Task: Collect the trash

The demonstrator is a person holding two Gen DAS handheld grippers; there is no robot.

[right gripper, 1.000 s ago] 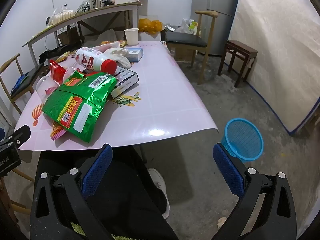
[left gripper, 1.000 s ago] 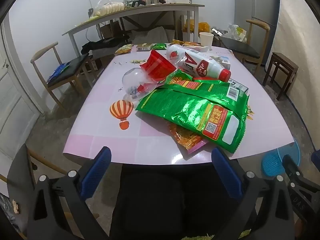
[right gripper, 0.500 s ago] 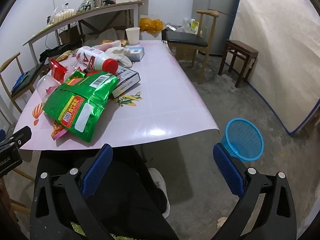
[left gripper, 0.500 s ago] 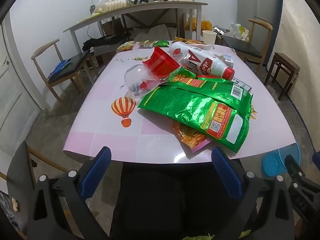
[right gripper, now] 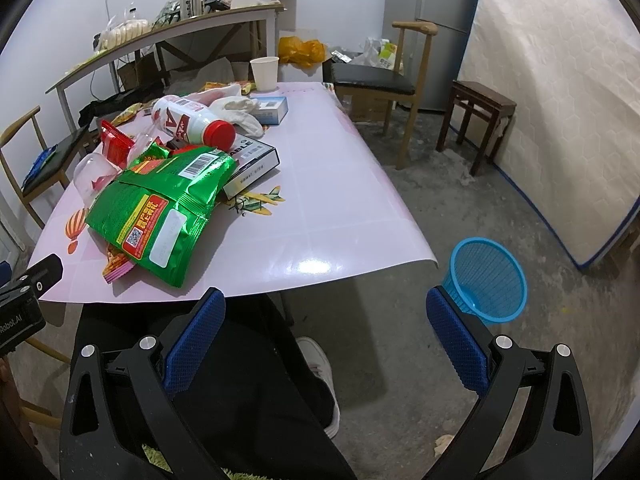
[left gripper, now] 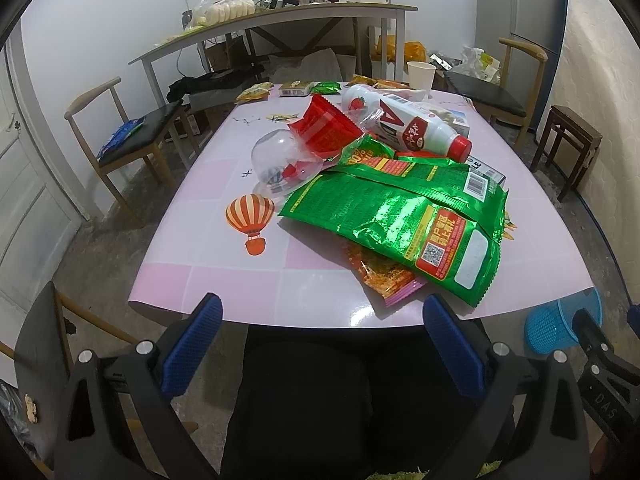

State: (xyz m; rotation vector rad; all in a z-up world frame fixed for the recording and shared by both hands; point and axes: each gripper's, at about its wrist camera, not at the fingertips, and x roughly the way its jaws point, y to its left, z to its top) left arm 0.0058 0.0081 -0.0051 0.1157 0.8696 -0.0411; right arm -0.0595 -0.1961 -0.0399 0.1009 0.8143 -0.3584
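Trash is heaped on a pink table (left gripper: 208,248): a big green snack bag (left gripper: 400,216) (right gripper: 160,208), an orange wrapper (left gripper: 380,276) under it, a red wrapper (left gripper: 324,128), a clear plastic cup (left gripper: 276,160) on its side, a white bottle with a red cap (left gripper: 408,128) (right gripper: 192,124), and a black-and-white carton (right gripper: 252,160). A blue mesh basket (right gripper: 488,280) (left gripper: 556,320) stands on the floor right of the table. My left gripper (left gripper: 320,344) hangs open below the table's near edge. My right gripper (right gripper: 326,336) is open too, over the floor between table and basket.
A paper cup (right gripper: 265,73), a small blue box (right gripper: 272,108) and crumpled white cloth (right gripper: 240,110) lie farther back. Wooden chairs (left gripper: 120,136) (right gripper: 384,80) flank the table, and a dark stool (right gripper: 476,120) stands right. A person's dark trousers (right gripper: 240,380) and shoe (right gripper: 320,372) are below.
The left wrist view has drifted slightly closer to the table. The right view is nearly unchanged. Both grippers stay open and empty.
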